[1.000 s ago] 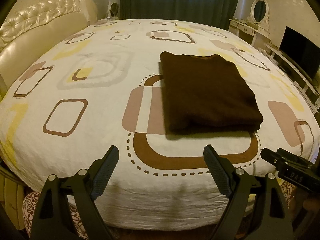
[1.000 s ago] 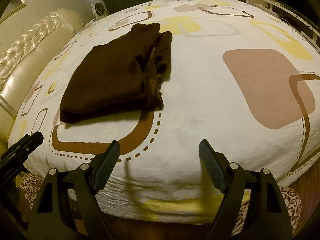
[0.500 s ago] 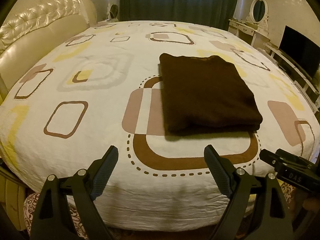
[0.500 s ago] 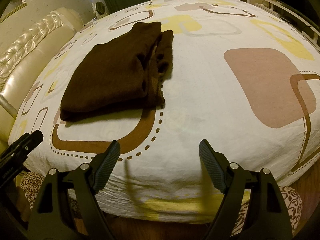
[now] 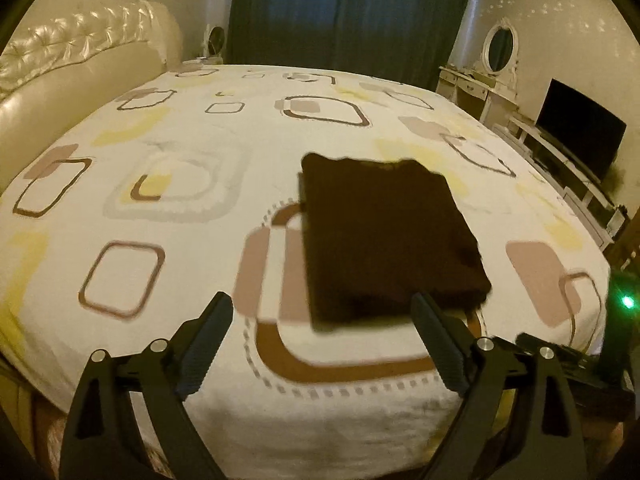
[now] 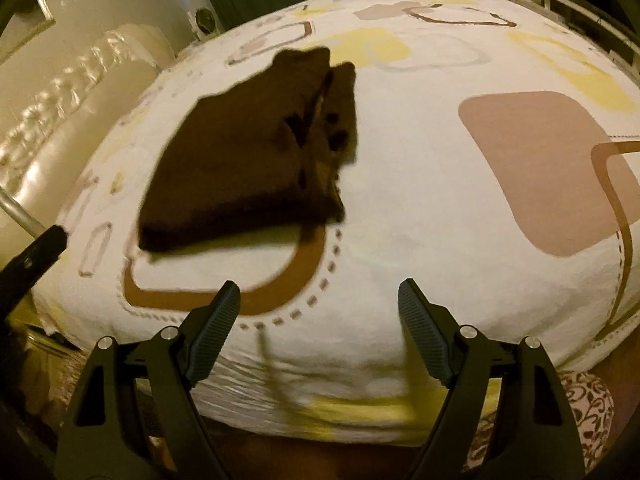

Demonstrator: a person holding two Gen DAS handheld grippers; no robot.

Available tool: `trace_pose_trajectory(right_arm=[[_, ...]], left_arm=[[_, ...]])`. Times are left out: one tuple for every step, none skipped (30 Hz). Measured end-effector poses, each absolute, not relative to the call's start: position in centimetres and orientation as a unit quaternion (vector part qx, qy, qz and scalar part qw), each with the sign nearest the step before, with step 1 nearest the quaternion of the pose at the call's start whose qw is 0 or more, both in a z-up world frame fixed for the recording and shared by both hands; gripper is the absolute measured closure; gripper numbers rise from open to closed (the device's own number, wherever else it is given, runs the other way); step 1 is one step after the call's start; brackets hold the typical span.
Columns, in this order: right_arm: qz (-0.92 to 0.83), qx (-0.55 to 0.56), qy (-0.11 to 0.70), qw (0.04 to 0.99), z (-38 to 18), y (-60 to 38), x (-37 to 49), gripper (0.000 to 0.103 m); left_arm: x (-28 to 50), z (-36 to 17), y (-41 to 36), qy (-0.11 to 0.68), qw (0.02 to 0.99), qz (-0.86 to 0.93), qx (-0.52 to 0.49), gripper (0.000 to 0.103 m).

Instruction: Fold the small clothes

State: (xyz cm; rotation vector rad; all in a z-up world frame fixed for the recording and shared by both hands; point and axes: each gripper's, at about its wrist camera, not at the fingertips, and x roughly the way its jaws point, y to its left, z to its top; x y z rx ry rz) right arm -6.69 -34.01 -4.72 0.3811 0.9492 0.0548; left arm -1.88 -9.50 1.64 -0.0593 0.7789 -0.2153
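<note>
From the left wrist camera, a dark brown garment (image 5: pixel 384 236) lies folded into a neat, flat rectangle on the bed (image 5: pixel 168 200), toward its near edge and a little right of the middle, resting partly over a brown rounded-square print on the white sheet. Its top surface is smooth and its edges are fairly straight; the picture is slightly blurred. The left gripper (image 5: pixel 320 344) hangs over the near edge of the bed with its jaws spread wide and nothing between them, its right finger just in front of the garment's near corner. A padded headboard (image 5: pixel 80 64) runs along the left, dark curtains (image 5: pixel 344 12) hang behind, and a television (image 5: pixel 576 136) stands at the right. From the right wrist camera, the same garment (image 6: pixel 248 148) sits to the upper left, and its right side shows stacked layers with loose, uneven folds. The right gripper (image 6: pixel 320 332) is over the bed's near edge (image 6: pixel 400 240), jaws spread and empty, well apart from the garment.
</note>
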Motion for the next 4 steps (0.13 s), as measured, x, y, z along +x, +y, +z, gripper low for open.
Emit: trace_pose_trajectory(right_arm=[[0.031, 0.189, 0.448, 0.873, -4.0, -34.3, -6.1, 0.022], [0.033, 0.190, 0.443, 0.875, -3.6, -34.7, -5.6, 0.021], [0.031, 0.189, 0.435, 0.880, -2.9, -35.2, -4.6, 0.020], [0.031, 0.188, 0.427, 0.884, -2.3, -35.8, -3.4, 0.019]], left_arm=[[-0.4, 1.8, -9.0, 0.379, 0.920, -0.096, -0.028, 0.013], [0.7, 1.8, -8.6, 0.380, 0.921, -0.083, -0.026, 0.013], [3.0, 1.7, -7.9, 0.384, 0.921, -0.060, -0.025, 0.013], [5.2, 1.5, -7.3, 0.388, 0.920, -0.044, -0.025, 0.013]])
